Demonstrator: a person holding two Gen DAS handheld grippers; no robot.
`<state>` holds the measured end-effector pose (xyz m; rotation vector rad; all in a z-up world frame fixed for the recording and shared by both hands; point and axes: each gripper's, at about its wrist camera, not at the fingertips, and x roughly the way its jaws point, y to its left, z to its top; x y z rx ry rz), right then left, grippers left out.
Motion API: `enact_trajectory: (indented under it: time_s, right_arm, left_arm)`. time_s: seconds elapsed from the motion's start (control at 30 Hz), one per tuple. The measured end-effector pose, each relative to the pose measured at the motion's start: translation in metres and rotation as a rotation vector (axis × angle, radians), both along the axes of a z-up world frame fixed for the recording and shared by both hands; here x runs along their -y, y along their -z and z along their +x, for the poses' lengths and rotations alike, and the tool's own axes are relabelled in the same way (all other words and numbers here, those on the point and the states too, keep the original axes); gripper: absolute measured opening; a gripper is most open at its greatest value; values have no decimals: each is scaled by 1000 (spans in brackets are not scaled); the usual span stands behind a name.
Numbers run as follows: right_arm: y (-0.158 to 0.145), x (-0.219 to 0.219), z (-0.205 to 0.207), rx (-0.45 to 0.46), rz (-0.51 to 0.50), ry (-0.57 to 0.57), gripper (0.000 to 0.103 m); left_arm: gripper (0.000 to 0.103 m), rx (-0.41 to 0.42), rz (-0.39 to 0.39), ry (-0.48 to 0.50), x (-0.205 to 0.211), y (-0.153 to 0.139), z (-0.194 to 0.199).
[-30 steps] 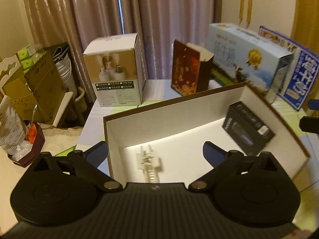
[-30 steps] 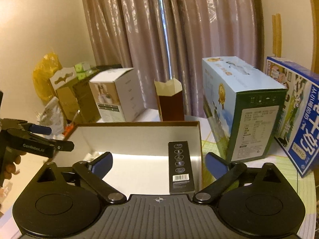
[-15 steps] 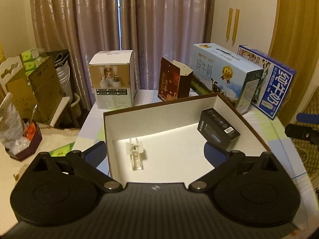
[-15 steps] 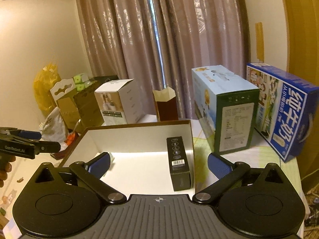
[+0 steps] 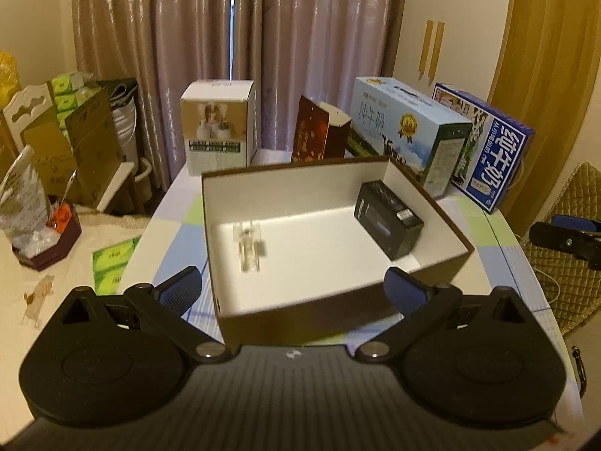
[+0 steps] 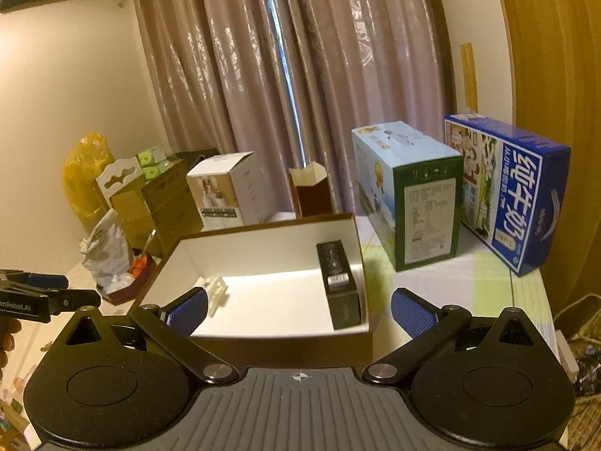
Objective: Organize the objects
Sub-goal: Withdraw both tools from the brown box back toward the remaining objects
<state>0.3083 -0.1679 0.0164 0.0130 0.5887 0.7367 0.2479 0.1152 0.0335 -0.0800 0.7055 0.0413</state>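
A brown box with a white inside (image 5: 300,315) (image 6: 263,349) stands open on the table. Inside it a black carton (image 5: 388,220) (image 6: 338,285) lies along the right wall, and a small clear plastic clip (image 5: 248,244) (image 6: 218,293) lies near the left wall. My left gripper (image 5: 291,291) hovers open and empty in front of the box's near wall. My right gripper (image 6: 300,312) is open and empty too, held back from the box's near right corner. Each gripper's tip shows at the edge of the other's view.
Behind the open box stand a white carton (image 5: 218,127), a dark red paper bag (image 5: 319,135), a light blue milk case (image 5: 409,131) and a dark blue milk case (image 5: 492,150). Green tissue packs (image 5: 112,263) lie left of the table; a quilted chair (image 5: 571,248) is at the right.
Both grippers have pulled back and risen away from the box, so the whole box and more of the table now show. Box contents have not moved.
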Motion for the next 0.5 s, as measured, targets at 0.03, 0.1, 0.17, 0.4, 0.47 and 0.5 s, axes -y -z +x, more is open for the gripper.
enact_trajectory:
  time_s: [0.03,0.1,0.17,0.4,0.47,0.5]
  right_arm:
    - [1,2,-4,-5,-1,3,101]
    - [3,7,-11,-14,-6,7,101]
    - [7,13,-18,-24,-15,14,101]
    - [20,33,-39,-65,-47,30,101]
    - [24,38,-45,-78,-58,36,101]
    - [25,40,-47,-84,-61,38,101]
  left_arm:
    - [102,-6,-6,-4,-1,1,-3]
    - [102,-16,-20,-17,-2,3,-12]
    - [102,-28,-25,-28,-4,6,-21]
    - [102,-81,-35,-62,-5,17,-43]
    - [102,-94,-39,-66,-5,20,-48]
    - [102,-98,-39,-69,-4,21,-51]
